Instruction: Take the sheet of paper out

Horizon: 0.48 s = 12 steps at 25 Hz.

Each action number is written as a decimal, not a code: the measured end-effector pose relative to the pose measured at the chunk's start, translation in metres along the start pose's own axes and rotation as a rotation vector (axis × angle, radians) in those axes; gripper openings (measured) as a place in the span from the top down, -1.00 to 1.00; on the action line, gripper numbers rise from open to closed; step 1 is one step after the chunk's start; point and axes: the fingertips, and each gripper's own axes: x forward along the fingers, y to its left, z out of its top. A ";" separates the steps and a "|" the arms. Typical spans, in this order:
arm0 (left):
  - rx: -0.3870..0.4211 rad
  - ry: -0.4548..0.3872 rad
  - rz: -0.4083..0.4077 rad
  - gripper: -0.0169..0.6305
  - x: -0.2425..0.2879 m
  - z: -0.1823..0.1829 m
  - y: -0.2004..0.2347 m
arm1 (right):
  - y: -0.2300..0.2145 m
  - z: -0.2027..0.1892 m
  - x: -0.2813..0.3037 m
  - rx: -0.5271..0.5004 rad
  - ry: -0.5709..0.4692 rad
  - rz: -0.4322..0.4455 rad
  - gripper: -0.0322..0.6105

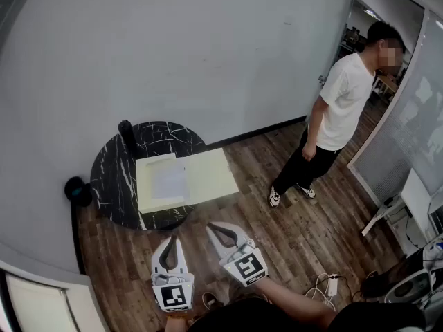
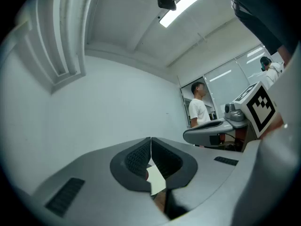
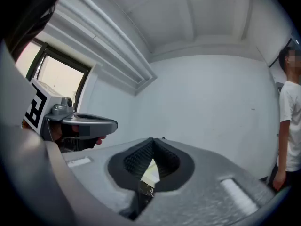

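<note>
The left gripper [image 1: 172, 240] is closed: in the left gripper view its two ribbed pads meet at the tips with nothing between them, and only a sliver of pale yellow shows through the gap lower down. The right gripper [image 1: 212, 227] is closed and empty too, its jaws pressed together at the tips in the right gripper view. In the head view both are held low in front of the person, side by side over the wooden floor [image 1: 297, 234], just short of the round black marble table [image 1: 111, 178]. The left one points straight ahead and the right one slants inward towards it. The sheet of paper [image 1: 169, 182] lies flat on the left half of an open pale yellow folder [image 1: 211, 175] on the table, apart from both grippers. A dark bottle [image 1: 127, 135] stands at the table's far edge. A person in a white T-shirt [image 1: 340, 106] stands off to the right.
</note>
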 end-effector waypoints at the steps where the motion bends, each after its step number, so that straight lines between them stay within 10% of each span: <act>1: 0.000 0.002 -0.004 0.93 -0.001 -0.001 0.002 | 0.002 0.000 0.002 -0.018 -0.008 0.004 0.90; 12: 0.007 0.031 -0.012 0.93 0.037 -0.015 0.016 | -0.024 -0.011 0.046 0.001 0.005 0.034 0.90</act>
